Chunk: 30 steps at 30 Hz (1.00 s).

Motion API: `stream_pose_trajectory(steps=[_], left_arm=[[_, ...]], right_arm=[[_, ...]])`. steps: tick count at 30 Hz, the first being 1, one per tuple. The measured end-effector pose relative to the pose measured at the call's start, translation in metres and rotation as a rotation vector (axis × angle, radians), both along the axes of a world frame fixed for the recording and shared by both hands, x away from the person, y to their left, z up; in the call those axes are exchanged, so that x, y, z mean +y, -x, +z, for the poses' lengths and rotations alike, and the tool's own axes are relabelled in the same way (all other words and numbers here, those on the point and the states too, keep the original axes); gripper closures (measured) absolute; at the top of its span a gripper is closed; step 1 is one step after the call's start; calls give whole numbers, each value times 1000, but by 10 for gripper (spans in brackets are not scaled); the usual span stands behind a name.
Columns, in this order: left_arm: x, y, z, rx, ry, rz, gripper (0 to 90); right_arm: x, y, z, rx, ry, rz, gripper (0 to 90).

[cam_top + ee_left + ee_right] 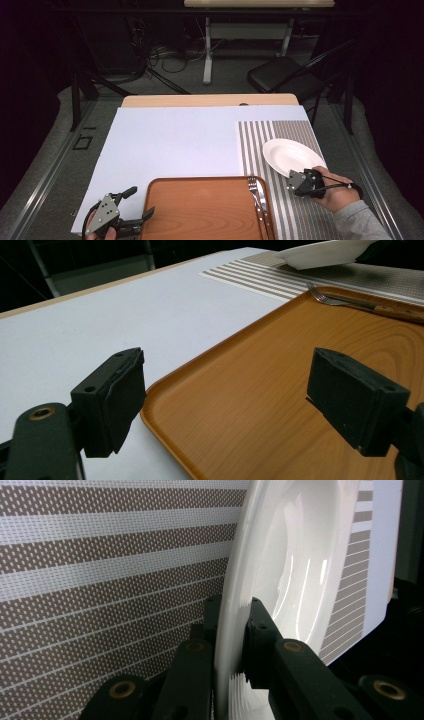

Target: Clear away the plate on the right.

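Two hand-held grippers work at the near edge of the table. Left gripper (134, 210): jaws spread wide, empty, straddling the near left corner of the wooden tray (200, 210) without touching it. A fork (256, 192) lies along the right side of the tray. Right gripper (291, 180): jaws pressed together on the near rim of the white plate (290, 152), one pad above the rim and one below, as the right gripper view confirms (232, 630). The plate sits over the striped placemat (295, 210), right of the tray. Beyond both, a pale sheet (170, 140) covers the tabletop; a black chair (285, 75) stands farther off.
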State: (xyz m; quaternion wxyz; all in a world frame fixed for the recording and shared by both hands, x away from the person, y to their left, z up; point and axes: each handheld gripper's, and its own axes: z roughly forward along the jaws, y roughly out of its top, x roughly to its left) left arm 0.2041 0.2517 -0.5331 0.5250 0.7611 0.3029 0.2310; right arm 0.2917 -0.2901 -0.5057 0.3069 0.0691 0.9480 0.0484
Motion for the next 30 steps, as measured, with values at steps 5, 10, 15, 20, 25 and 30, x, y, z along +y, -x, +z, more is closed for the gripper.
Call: stream_pose_trajectory(steps=[5,10,15,20,25,30], left_arm=[[0,0,0,0,-1,-1,156],[0,0,0,0,-1,0,156],[0,0,0,-2,-4,-1,156],[0,0,0,-2,-4,-1,156],[0,0,0,-3,-4,1,156],[0,0,0,-3,-4,0,156]], right_arm=[[2,7,4,-35,-9,31,820],[7,21,12,-97,-5,50,821],[12,40,23,-161,1,79,818],[15,59,33,-212,-6,118,815],[17,75,42,-247,-11,120,818],[20,93,48,-296,-10,137,817]])
